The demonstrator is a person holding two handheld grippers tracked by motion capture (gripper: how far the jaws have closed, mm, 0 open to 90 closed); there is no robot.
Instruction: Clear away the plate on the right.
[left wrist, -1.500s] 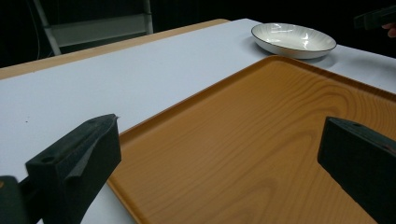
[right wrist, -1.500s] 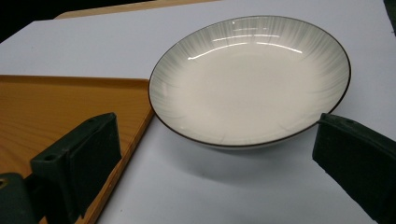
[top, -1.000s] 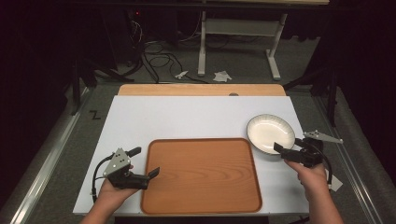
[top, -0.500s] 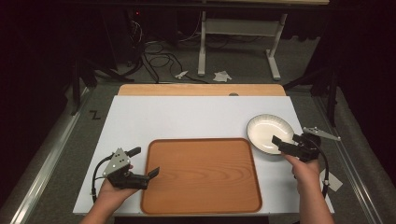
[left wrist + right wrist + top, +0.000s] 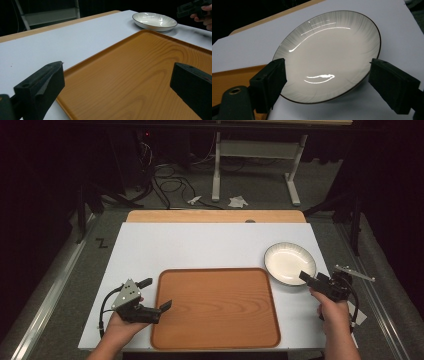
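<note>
Since the earlier high view, our right gripper [image 5: 306, 277] has come forward and down to the near rim of the white plate [image 5: 289, 262], and its jaws have just been closing a little; the left gripper [image 5: 159, 295] and the wooden tray [image 5: 215, 307] sit as they did.

In the high view, the plate lies just ahead of the right claw, on the white table [image 5: 200, 245] beside the tray's far right corner. The left claw hovers at the tray's left edge, its jaws wide apart and holding nothing.

In the left gripper view, the tray [image 5: 140, 75] spreads between and beyond the jaws, bare, with the plate [image 5: 154, 21] well beyond it.

In the right gripper view, the plate [image 5: 329, 57] sits between and just beyond the two jaws, which stand clear of its rim, so the claw is released, not yet gripping.

We judge the work barely begun: the plate remains to be grasped, and probably moved onto the tray. The table top is a plain white board over a wooden edge [image 5: 215, 216]; beyond it, a dark room with grey carpet, cables [image 5: 167, 175] and a white desk frame [image 5: 255, 157].
</note>
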